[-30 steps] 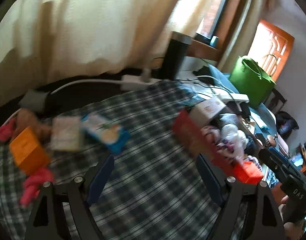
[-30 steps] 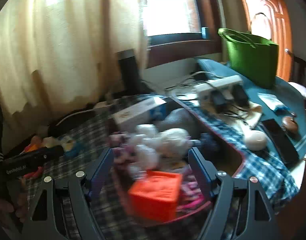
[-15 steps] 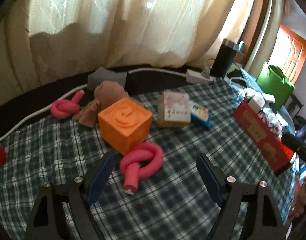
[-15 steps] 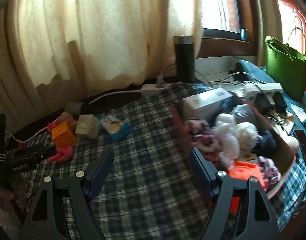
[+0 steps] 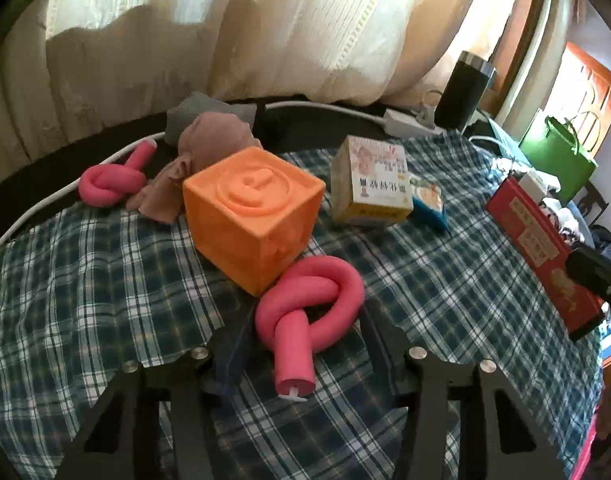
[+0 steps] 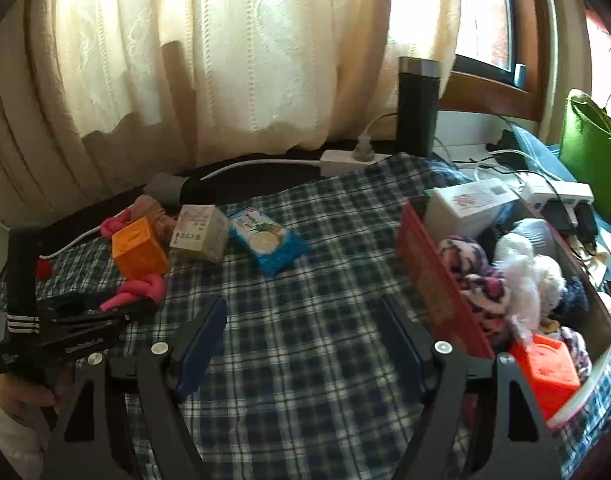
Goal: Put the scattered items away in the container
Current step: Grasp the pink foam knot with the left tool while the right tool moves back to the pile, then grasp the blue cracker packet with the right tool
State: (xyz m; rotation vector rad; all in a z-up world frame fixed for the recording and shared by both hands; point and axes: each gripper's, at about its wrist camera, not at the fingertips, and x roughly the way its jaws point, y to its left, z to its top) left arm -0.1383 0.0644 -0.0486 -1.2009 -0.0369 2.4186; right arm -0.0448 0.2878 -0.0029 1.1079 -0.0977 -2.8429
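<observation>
A pink foam knot (image 5: pixel 309 304) lies on the checked cloth just in front of an orange cube (image 5: pixel 249 216). My left gripper (image 5: pixel 305 332) is closing on the knot, with both pads against its sides. In the right wrist view this gripper (image 6: pixel 133 308) is at the left, by the cube (image 6: pixel 137 248). My right gripper (image 6: pixel 303 312) hangs open over bare cloth with nothing between its fingers. The red box (image 6: pixel 425 272), full of soft toys, stands at its right. A pale carton (image 6: pixel 199 232), a blue snack packet (image 6: pixel 269 244), a second pink knot (image 5: pixel 109 182) and a brown cloth (image 5: pixel 209 148) lie scattered.
A black tumbler (image 6: pixel 417 104) and a white power strip (image 6: pixel 345 158) with its cable stand at the back under the curtain. More plugs and cables lie beyond the box. A green bag (image 6: pixel 589 152) stands at the far right. A person's hand (image 6: pixel 17 392) holds the left gripper.
The left gripper swung from the red box over to the orange cube, came down on the pink knot and narrowed its jaws around it. The right gripper swung left from the box to the cloth.
</observation>
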